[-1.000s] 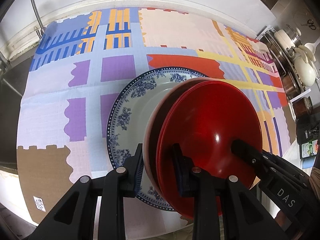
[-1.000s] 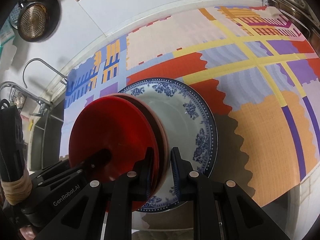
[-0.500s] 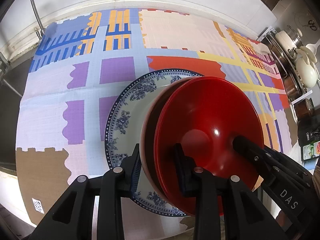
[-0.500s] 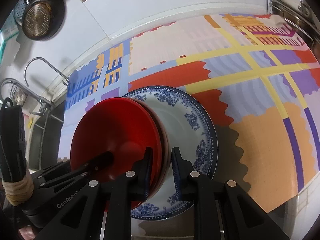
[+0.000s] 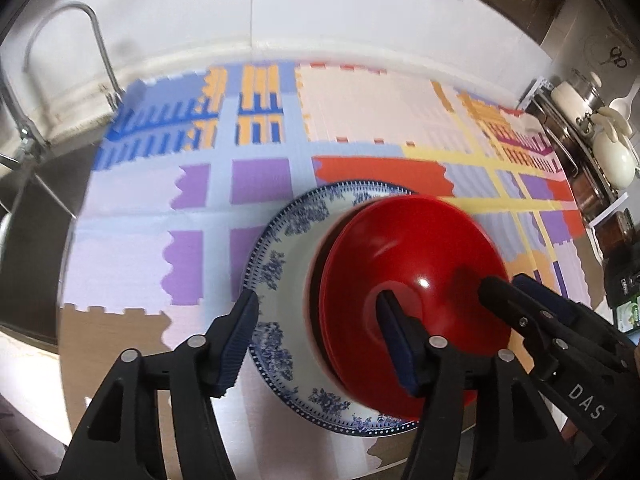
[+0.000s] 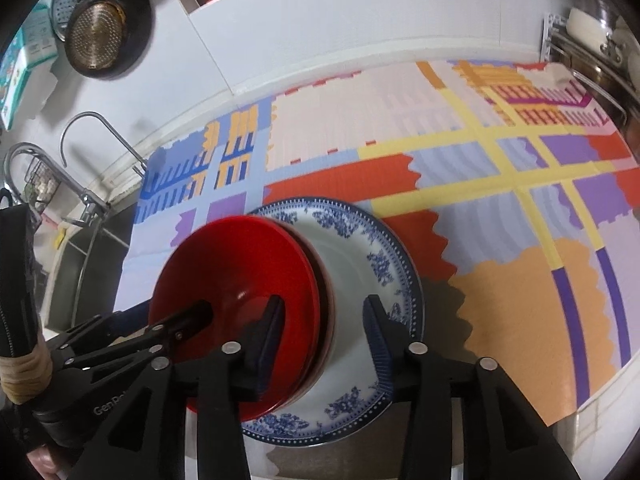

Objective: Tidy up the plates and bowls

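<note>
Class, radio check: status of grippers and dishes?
Left gripper, right gripper both just opened, released. Red bowls stacked on blue plate. Nothing obstructing.

White capitals "DAS" stand on the black plastic body of the right gripper [image 5: 520,298], seen from the left wrist view (printed along the arm, tilted). Pale letters "GenRo", cut off by a finger in front, stand on the black plastic body of the left gripper [image 6: 188,312] in the right wrist view. Other labels too small to read.
</note>
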